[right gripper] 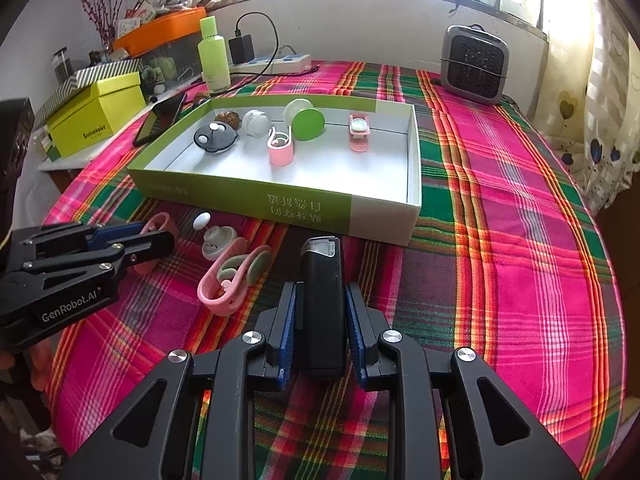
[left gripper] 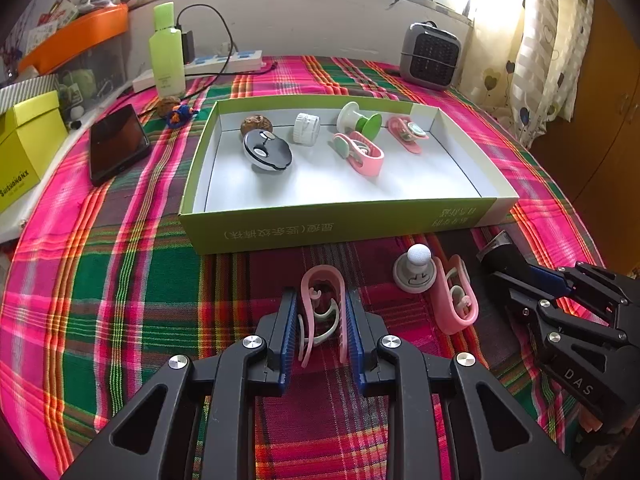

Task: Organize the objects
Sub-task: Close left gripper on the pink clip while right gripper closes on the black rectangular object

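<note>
My left gripper (left gripper: 322,320) is shut on a pink clip (left gripper: 323,280) that lies on the plaid cloth in front of the green tray (left gripper: 344,224). My right gripper (right gripper: 322,312) is shut on a black rectangular case (right gripper: 323,300), also in front of the tray (right gripper: 280,200). The tray holds a black-and-white round gadget (left gripper: 267,152), a walnut (left gripper: 256,124), a white cap (left gripper: 307,128), a green-and-white spool (left gripper: 358,118) and two pink clips (left gripper: 360,152). Another pink clip (left gripper: 456,300) and a grey knob (left gripper: 416,272) lie on the cloth between the grippers.
A black phone (left gripper: 118,142) lies left of the tray. A green bottle (left gripper: 166,52), a power strip (left gripper: 228,62) and a grey heater (left gripper: 430,56) stand at the back. A yellow box (left gripper: 24,148) sits at the left edge.
</note>
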The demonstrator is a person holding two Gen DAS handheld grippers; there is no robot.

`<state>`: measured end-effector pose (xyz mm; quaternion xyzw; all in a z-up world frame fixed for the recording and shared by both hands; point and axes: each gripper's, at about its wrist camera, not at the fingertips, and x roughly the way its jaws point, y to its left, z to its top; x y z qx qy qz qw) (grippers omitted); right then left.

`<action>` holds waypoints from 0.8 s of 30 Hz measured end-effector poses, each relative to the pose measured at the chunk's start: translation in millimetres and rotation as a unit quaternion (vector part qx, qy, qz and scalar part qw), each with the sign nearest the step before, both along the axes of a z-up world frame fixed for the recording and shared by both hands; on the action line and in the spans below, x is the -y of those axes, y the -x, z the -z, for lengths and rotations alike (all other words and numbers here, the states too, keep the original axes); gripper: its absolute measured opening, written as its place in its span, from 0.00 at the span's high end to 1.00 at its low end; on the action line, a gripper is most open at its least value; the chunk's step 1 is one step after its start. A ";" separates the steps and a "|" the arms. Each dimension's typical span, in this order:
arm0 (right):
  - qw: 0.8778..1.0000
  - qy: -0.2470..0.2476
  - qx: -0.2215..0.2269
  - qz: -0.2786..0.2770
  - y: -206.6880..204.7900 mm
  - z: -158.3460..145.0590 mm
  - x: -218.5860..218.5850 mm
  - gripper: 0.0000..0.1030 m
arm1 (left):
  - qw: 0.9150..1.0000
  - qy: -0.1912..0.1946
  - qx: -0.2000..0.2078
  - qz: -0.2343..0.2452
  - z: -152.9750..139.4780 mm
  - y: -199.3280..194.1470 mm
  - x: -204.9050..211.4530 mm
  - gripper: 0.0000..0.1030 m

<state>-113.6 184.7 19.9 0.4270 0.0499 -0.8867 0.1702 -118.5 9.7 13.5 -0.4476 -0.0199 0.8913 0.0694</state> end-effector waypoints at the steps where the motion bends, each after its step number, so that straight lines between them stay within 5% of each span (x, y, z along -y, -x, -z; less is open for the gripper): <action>1: 1.000 0.004 0.001 0.001 0.2 -0.5 -0.9 0.76 | 1.000 0.000 0.000 0.000 0.1 0.0 -0.2 0.79; 24: 0.999 0.042 0.008 -0.003 -0.9 -9.8 -0.1 0.76 | 1.000 -0.010 -0.023 0.008 -13.8 -5.3 -2.1 0.80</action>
